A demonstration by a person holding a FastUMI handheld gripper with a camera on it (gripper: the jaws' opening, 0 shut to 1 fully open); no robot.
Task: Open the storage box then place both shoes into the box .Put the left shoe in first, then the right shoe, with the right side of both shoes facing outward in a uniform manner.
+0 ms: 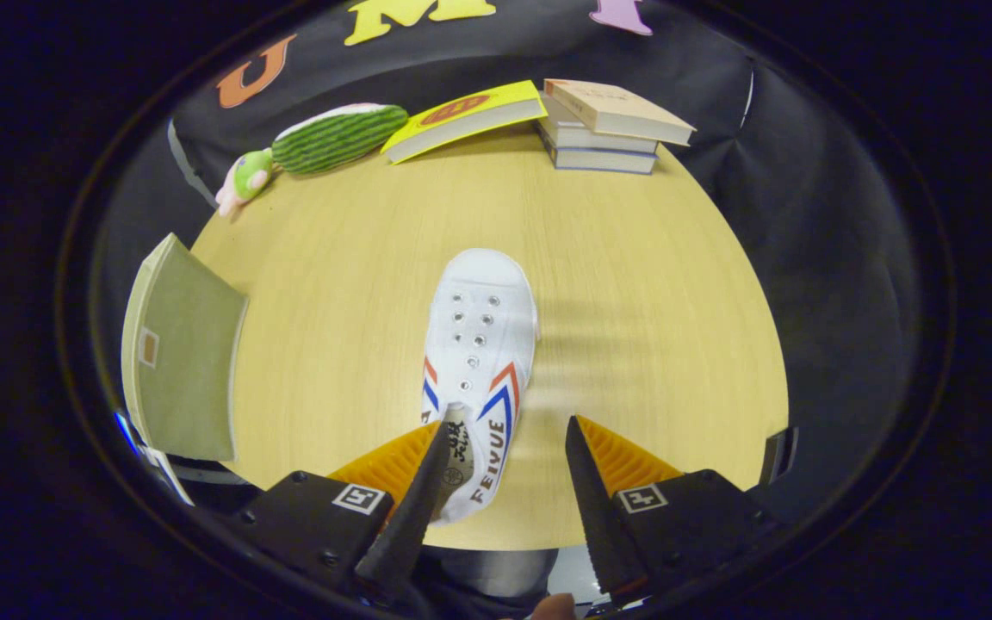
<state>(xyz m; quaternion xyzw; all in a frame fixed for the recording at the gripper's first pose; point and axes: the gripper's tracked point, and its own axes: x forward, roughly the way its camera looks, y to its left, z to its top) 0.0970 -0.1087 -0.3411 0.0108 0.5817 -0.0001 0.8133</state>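
The white canvas shoe with red and blue side stripes has its heel end hidden behind the left finger of the gripper, whose spread fingers hold nothing. At lower left, the pale green fabric storage box lid covers the box beneath, so its inside cannot be seen. The small pink and green plush toy at upper left is too small to make out.

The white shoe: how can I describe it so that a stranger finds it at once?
On the round wooden table, look just ahead of the open gripper. The white canvas shoe lies there, heel by the fingers, toe toward the stack of books. It alone has metal eyelets and red and blue stripes.
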